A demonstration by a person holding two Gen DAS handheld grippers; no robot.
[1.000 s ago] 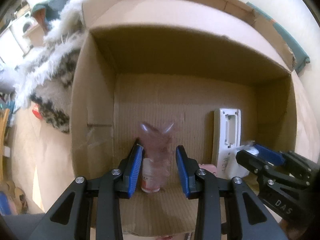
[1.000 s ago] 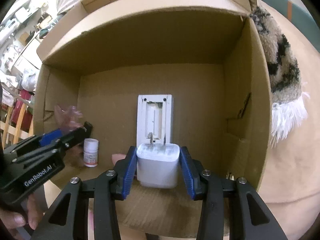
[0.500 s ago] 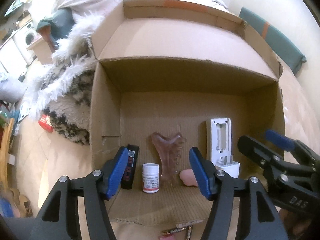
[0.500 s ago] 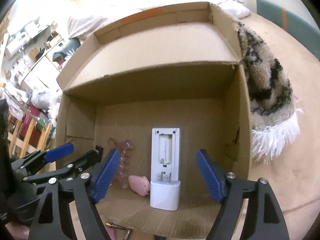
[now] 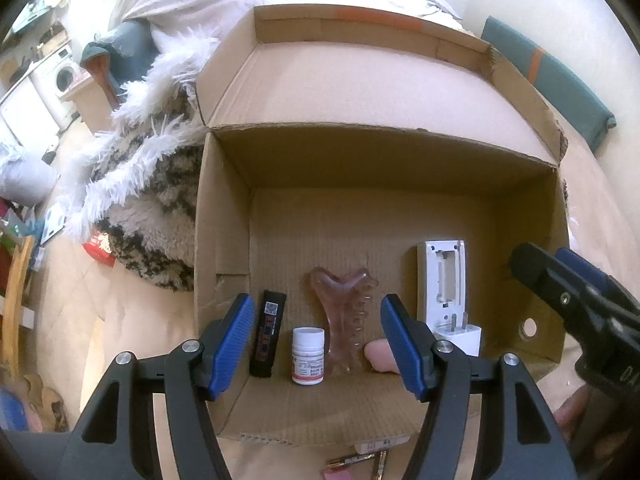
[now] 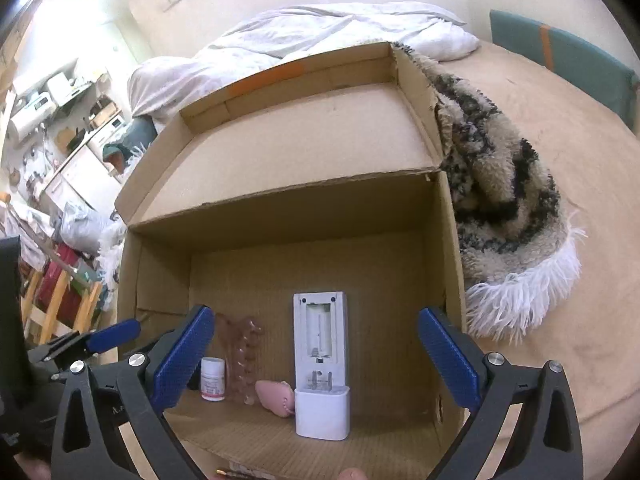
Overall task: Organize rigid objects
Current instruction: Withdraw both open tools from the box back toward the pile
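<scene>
An open cardboard box (image 5: 222, 240) holds a row of small items along its near side. From left to right they are a black stick-shaped item (image 5: 267, 334), a white pill bottle (image 5: 307, 356), a translucent pink comb (image 5: 344, 312) and a small pink piece (image 5: 380, 356). A white plug charger (image 6: 322, 414) stands in front of a white battery case (image 6: 319, 336). My left gripper (image 5: 317, 312) hangs open above the bottle and comb, touching neither. The jaws of my right gripper (image 6: 315, 320) are opening wide above the charger, with nothing between the pads.
A shaggy black-and-white rug (image 6: 500, 200) lies against the box's right wall and also shows as the rug (image 5: 152, 184) on the left. Behind are a white duvet (image 6: 320, 28) and a teal cushion (image 5: 548, 76). Small stick-like items (image 5: 356, 460) lie in front of the box.
The left gripper let go of the pink comb and the right let go of the charger. Both jaws spread and both grippers rose out of the box.
</scene>
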